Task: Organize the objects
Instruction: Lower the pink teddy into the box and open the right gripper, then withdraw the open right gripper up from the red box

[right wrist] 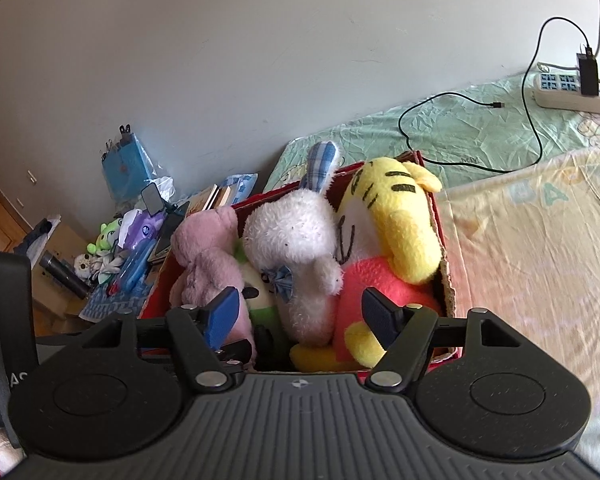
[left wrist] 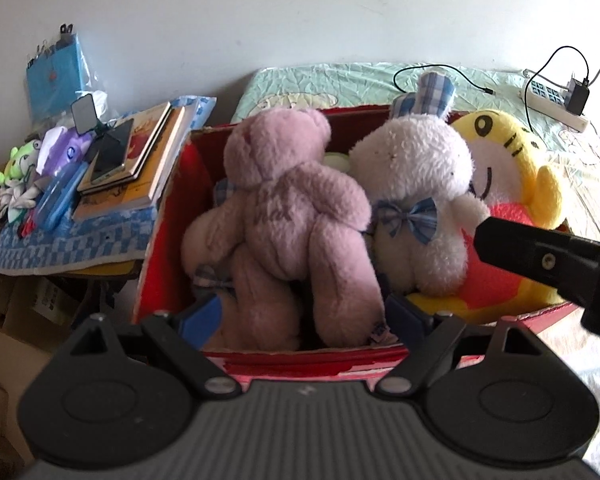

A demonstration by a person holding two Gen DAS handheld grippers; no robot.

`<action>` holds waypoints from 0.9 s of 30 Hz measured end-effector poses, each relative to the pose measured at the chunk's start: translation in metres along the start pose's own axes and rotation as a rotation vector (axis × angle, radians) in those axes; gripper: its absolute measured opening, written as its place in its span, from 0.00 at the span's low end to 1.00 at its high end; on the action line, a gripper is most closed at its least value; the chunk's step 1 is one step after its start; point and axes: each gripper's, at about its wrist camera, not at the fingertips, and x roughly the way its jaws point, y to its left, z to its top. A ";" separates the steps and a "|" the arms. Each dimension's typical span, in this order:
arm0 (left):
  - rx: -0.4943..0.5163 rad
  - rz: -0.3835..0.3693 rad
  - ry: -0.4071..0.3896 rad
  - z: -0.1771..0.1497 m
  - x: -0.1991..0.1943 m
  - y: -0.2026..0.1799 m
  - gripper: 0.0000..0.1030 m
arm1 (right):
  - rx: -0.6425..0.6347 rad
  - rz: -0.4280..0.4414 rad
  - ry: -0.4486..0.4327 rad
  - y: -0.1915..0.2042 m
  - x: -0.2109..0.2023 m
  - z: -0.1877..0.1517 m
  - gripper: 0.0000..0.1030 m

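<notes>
On the bed (right wrist: 520, 240), a red box (left wrist: 160, 248) is packed with a pink bear (left wrist: 284, 216), a white rabbit (left wrist: 416, 184) and a yellow tiger (left wrist: 512, 168). The left gripper (left wrist: 304, 316) is seen spread wide either side of the bear's legs, apparently not clamped. The right gripper (right wrist: 300, 316) is held wide above the box, nothing gripped. Boxing is judged mostly done. Small toys (left wrist: 12, 184) and books (left wrist: 140, 160) on the side table (left wrist: 60, 248) are left unsorted.

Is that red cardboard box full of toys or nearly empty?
Full. The red cardboard box holds a pink plush bear, a white plush rabbit and a yellow plush tiger, which rise above its rim.
</notes>
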 end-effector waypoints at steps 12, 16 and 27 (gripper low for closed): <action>0.027 -0.014 0.002 0.002 -0.002 0.000 0.85 | -0.003 -0.067 0.009 0.003 0.004 -0.001 0.67; 0.033 -0.021 0.001 0.002 -0.002 0.000 0.85 | -0.003 -0.091 0.009 0.004 0.008 -0.002 0.67; 0.039 -0.038 0.006 0.001 0.000 0.003 0.85 | -0.017 -0.140 0.029 0.008 0.015 -0.004 0.67</action>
